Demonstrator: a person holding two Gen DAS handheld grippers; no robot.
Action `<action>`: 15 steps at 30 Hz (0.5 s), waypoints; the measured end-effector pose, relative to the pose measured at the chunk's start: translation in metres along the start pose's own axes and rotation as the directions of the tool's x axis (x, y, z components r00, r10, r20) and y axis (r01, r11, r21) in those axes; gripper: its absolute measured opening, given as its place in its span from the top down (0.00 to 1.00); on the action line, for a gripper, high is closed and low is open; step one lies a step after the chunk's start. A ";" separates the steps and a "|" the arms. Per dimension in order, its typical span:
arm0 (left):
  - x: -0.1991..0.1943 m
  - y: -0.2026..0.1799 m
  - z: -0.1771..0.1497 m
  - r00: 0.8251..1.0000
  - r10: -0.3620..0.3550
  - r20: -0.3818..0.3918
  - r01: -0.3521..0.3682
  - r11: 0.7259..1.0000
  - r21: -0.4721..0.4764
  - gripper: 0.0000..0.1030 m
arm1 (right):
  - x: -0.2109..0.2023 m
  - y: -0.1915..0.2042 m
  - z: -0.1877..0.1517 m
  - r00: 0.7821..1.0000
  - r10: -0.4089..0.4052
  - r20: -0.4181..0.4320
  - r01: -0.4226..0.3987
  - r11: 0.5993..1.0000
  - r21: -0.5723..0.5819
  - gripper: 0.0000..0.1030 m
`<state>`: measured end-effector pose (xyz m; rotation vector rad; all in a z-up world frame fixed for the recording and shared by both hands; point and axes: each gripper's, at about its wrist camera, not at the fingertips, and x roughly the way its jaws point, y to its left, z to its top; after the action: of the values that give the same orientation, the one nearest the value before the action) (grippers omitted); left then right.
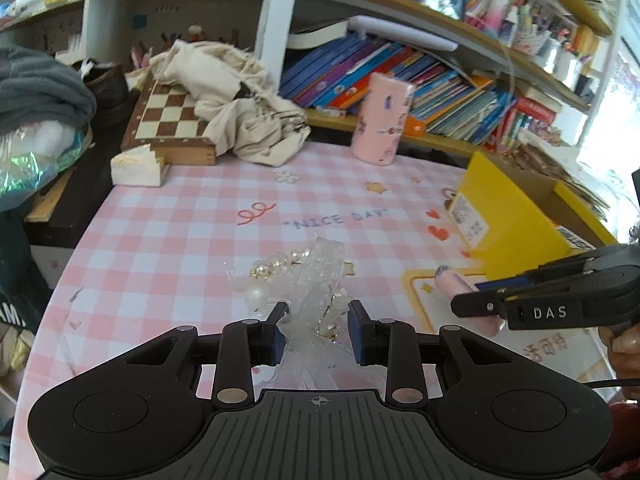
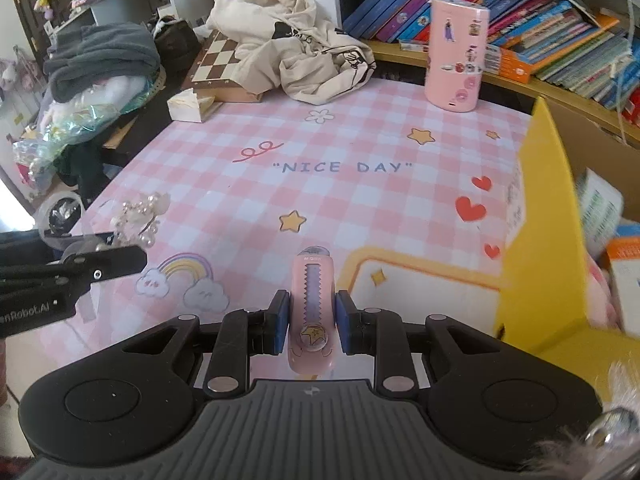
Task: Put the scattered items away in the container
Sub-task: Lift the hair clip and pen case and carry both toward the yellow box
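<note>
Pink utility knife (image 2: 311, 308) lay lengthwise between the two blue pads of the right gripper (image 2: 311, 322), its toothed slider facing up and its far tip pointing across the pink checked tablecloth (image 2: 320, 200). The pads sat tight against both sides of its body, so the claw was pinching it. Seen from the left wrist, the same knife (image 1: 460, 288) stuck out beyond the right gripper (image 1: 480, 300), just beside the near corner of the yellow box (image 1: 516, 228).

The left gripper (image 1: 318, 328) had its jaws spread, with the clear lacy ribbon (image 1: 320, 280) running up the gap between them. Whether either pad actually touched the ribbon I could not tell. A cluster of pearl beads (image 1: 272, 272) lay on the cloth just beyond the left finger, tangled against the ribbon. In the right wrist view those pearl beads (image 2: 140, 216) showed near the tip of the left gripper (image 2: 104, 268).

The yellow box (image 2: 540, 240) was cut off at the right edge, and its contents were blurred beyond a hint of printed packets. The ribbon's near end vanished under the gripper body. A pink cylinder (image 2: 456, 52) stood upright at the far side of the table.
</note>
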<state>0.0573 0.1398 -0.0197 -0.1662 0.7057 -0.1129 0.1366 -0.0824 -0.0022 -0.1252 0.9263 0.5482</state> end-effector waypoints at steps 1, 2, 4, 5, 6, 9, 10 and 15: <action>-0.003 -0.003 -0.001 1.000 -0.007 0.005 0.007 1.000 0.005 0.71 | -0.004 0.000 -0.003 1.000 -0.001 0.003 0.001 1.000 0.009 0.78; -0.007 -0.005 -0.002 1.000 -0.016 0.008 0.016 1.000 0.010 0.71 | -0.009 0.000 -0.007 1.000 -0.004 0.009 0.004 1.000 0.024 0.78; -0.014 -0.011 -0.003 0.999 -0.031 0.015 0.031 0.999 0.020 0.71 | -0.017 -0.001 -0.013 1.000 -0.013 0.022 0.012 0.999 0.044 0.78; -0.016 -0.013 -0.004 0.999 -0.037 0.017 0.037 0.999 0.023 0.71 | -0.021 -0.002 -0.016 0.999 -0.017 0.030 0.015 0.998 0.056 0.78; -0.019 -0.015 -0.005 0.999 -0.042 0.020 0.042 0.999 0.028 0.71 | -0.025 -0.002 -0.019 0.999 -0.020 0.038 0.017 0.998 0.065 0.78; -0.029 -0.021 -0.009 0.998 -0.053 0.030 0.051 0.998 0.041 0.71 | -0.036 0.000 -0.028 0.998 -0.022 0.058 0.018 0.997 0.076 0.78; -0.032 -0.023 -0.010 0.998 -0.056 0.033 0.055 0.998 0.042 0.71 | -0.038 0.001 -0.031 0.998 -0.022 0.061 0.017 0.997 0.079 0.78; -0.044 -0.031 -0.016 0.996 -0.081 0.039 0.080 0.996 0.040 0.71 | -0.053 0.004 -0.046 0.997 -0.026 0.078 0.019 0.996 0.085 0.78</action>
<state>0.0129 0.1146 0.0022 -0.1600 0.6559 -0.1995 0.0764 -0.1147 0.0124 -0.0374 0.8683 0.4895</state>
